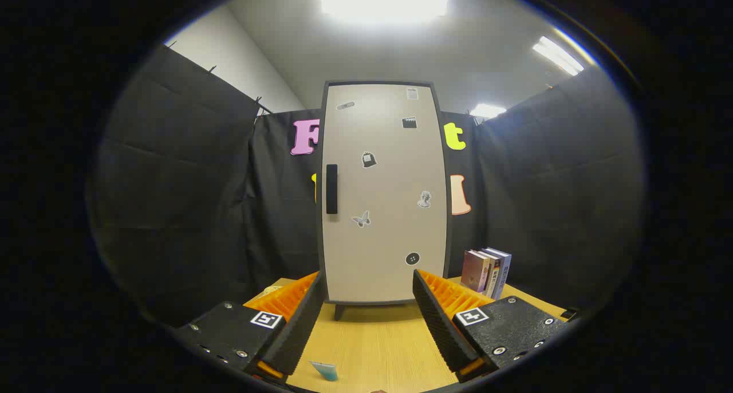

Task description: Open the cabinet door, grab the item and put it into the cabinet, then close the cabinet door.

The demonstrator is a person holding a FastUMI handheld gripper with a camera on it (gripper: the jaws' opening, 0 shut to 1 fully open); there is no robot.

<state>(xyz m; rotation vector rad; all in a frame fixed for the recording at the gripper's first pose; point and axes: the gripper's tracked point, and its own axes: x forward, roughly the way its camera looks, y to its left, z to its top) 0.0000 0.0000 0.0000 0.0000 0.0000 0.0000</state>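
A tall beige cabinet (385, 192) with a dark frame stands upright on the wooden table (372, 341), straight ahead of my fingers. Its door is closed and carries several small stickers. A black vertical handle (331, 188) sits at the door's left edge. My gripper (366, 287) is open, its two black ribbed fingers (298, 330) spread wide with nothing between them, their tips just short of the cabinet's base. A small light-blue item (325, 370) lies on the table near the left finger's base.
A few books (488, 271) stand upright to the right of the cabinet, beyond the right finger. A yellowish object (267, 290) lies on the table left of the cabinet, behind the left finger. Black cloth walls close in the booth on all sides.
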